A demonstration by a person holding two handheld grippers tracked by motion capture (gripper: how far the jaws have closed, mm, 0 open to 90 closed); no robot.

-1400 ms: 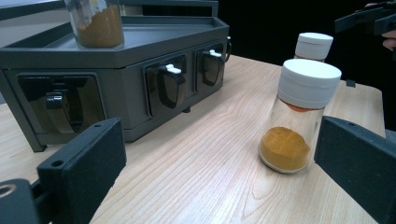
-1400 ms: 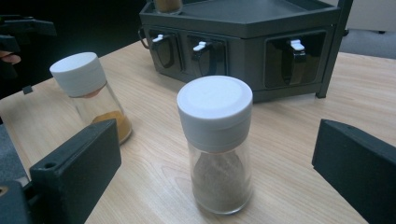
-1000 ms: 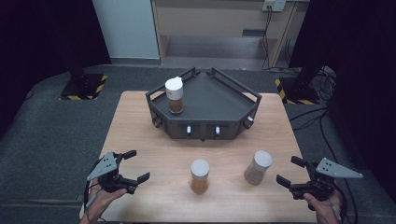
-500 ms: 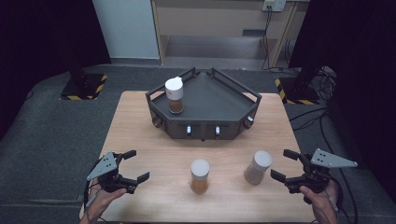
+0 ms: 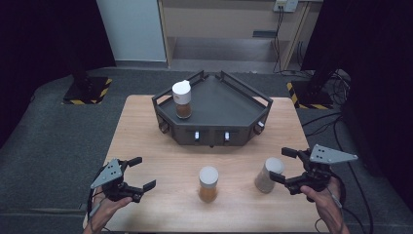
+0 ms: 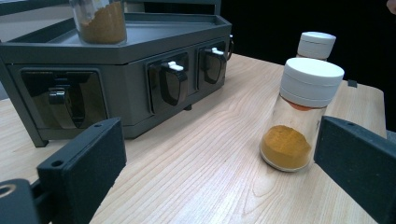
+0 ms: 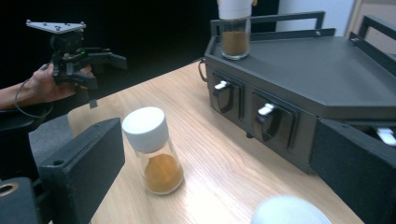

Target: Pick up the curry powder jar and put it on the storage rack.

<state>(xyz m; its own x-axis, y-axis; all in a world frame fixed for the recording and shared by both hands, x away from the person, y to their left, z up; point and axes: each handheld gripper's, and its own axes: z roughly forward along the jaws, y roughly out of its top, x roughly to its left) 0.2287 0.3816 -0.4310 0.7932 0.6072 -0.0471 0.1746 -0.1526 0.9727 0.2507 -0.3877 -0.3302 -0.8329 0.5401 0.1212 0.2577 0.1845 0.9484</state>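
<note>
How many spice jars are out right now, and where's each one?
3. One jar stands on the dark rack; one stands mid-table near the front edge; one stands just ahead of the right gripper.

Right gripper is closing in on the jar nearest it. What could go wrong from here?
1. The right gripper is open with its near jaw almost touching the grey-filled jar; a sideways nudge could tip this tall, narrow jar.
2. If it topples leftward, it might knock the orange spice jar standing close by.
3. In the right gripper view the target's white lid is blurred at the bottom edge, so judging jaw alignment from there is hard.
</note>
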